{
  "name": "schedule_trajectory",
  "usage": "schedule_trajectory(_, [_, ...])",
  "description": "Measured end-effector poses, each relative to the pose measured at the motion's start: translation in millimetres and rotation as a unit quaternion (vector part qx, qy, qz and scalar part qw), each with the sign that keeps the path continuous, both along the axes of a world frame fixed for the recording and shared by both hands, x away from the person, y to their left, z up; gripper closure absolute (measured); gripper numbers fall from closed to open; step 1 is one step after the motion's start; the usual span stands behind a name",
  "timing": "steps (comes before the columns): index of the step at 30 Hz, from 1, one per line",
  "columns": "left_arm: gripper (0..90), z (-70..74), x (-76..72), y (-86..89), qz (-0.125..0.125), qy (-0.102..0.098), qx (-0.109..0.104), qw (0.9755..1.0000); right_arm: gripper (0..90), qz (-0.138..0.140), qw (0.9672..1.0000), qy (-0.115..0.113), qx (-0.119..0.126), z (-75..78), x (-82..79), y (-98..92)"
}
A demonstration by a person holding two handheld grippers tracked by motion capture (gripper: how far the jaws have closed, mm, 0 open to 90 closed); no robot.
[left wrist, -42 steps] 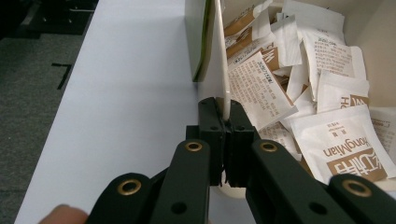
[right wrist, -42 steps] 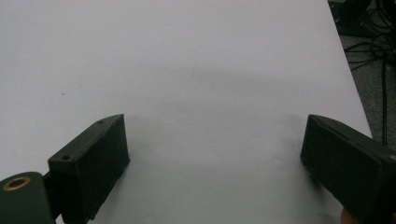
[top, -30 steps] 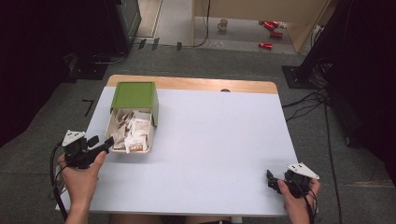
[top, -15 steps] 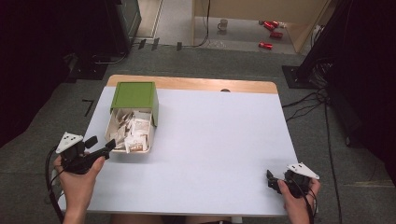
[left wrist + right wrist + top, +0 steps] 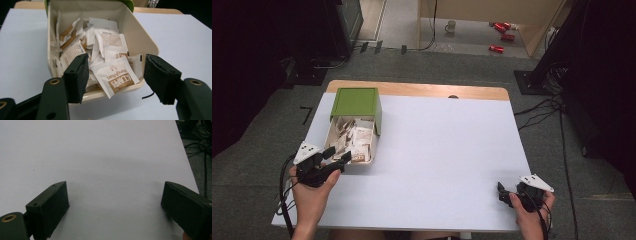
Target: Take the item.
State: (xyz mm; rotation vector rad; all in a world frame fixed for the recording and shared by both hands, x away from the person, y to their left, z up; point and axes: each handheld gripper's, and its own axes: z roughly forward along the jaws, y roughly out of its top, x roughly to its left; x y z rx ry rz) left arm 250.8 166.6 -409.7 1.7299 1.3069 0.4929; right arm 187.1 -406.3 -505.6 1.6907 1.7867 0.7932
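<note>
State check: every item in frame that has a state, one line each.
Box: lid open, tipped back at the far end; full of packets.
Packets: piled loose in the box, the front one overhanging the near rim.
Left gripper: open, jaws just closing, at the box's near rim with the front packet between them, not yet pinched.
Right gripper: open, nothing between the jaws, low over the table.

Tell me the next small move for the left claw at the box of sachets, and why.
Probably ease the left claw forward and close on the brown-and-white sachet overhanging the near rim of the open box. Its jaws have just been closing, yet stand apart at that rim with the sachet between them and neither pad pressing on it. The right claw rests open over the bare table.
</note>
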Motion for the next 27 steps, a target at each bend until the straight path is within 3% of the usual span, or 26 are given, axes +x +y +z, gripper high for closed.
schedule_trajectory(6, [40.9,-12.8,4.7,-10.5,-0.019,0.016,0.007,0.9997,7.1,0.0,1.0,0.0,0.0,0.0,0.0,0.0])
schedule_trajectory(10, [41.5,-22.7,9.5,-15.7,-0.016,0.027,0.015,0.9994,7.1,0.0,1.0,0.0,0.0,0.0,-0.1,0.1])
schedule_trajectory(15, [41.4,-31.0,12.0,-20.2,-0.006,0.035,0.045,0.9984,7.1,0.001,1.0,-0.001,-0.001,-0.1,-0.1,0.1])
schedule_trajectory(21, [41.2,-38.1,14.2,-23.7,-0.001,0.041,0.065,0.9971,7.2,0.0,1.0,-0.002,-0.002,-0.1,-0.3,0.1])
schedule_trajectory(24, [44.3,-38.1,13.9,-25.0,0.003,0.039,0.067,0.997,7.2,0.0,1.0,-0.002,-0.001,-0.1,-0.3,0.1])
schedule_trajectory(27, [53.9,-37.4,13.3,-23.7,0.003,0.039,0.065,0.9971,7.2,0.0,1.0,-0.002,-0.001,-0.1,-0.3,0.1])
